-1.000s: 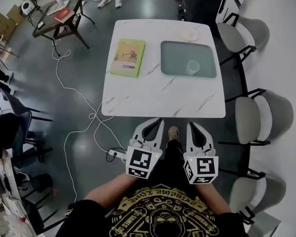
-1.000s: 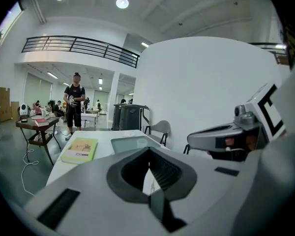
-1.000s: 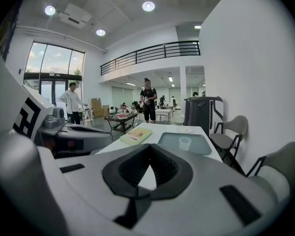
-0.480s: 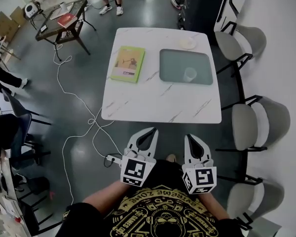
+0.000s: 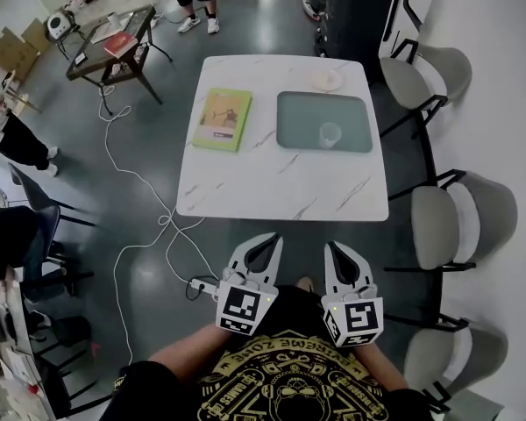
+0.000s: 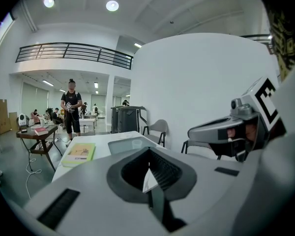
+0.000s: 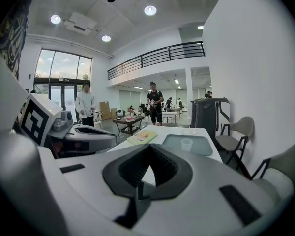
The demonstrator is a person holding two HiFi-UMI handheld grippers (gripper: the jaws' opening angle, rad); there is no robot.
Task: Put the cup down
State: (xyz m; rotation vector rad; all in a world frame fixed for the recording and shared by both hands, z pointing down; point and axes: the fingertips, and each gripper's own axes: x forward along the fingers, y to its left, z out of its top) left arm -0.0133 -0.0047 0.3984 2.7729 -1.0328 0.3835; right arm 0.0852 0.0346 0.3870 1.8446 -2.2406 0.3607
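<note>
A clear plastic cup [image 5: 330,133] stands upright on a grey-green tray [image 5: 300,121] on the white marble table [image 5: 280,182]; the right gripper view shows the cup [image 7: 186,144] far ahead on that tray [image 7: 172,142]. My left gripper [image 5: 266,244] and right gripper [image 5: 336,251] hang side by side below the table's near edge, close to my body, well apart from the cup. Both are shut with nothing between their tips. In the left gripper view the left gripper [image 6: 148,170] has its jaws together, and the right gripper [image 7: 148,167] likewise.
A green book [image 5: 222,119] lies on the table's left half, a small white plate [image 5: 327,80] at its far right corner. Grey chairs [image 5: 460,216] line the right side. A white cable [image 5: 145,226] trails over the floor on the left. People stand by a dark side table [image 5: 114,42].
The view has drawn back from the table, which now sits a little farther off. Both grippers stay shut, side by side near my body. The cup has not moved on the tray.
</note>
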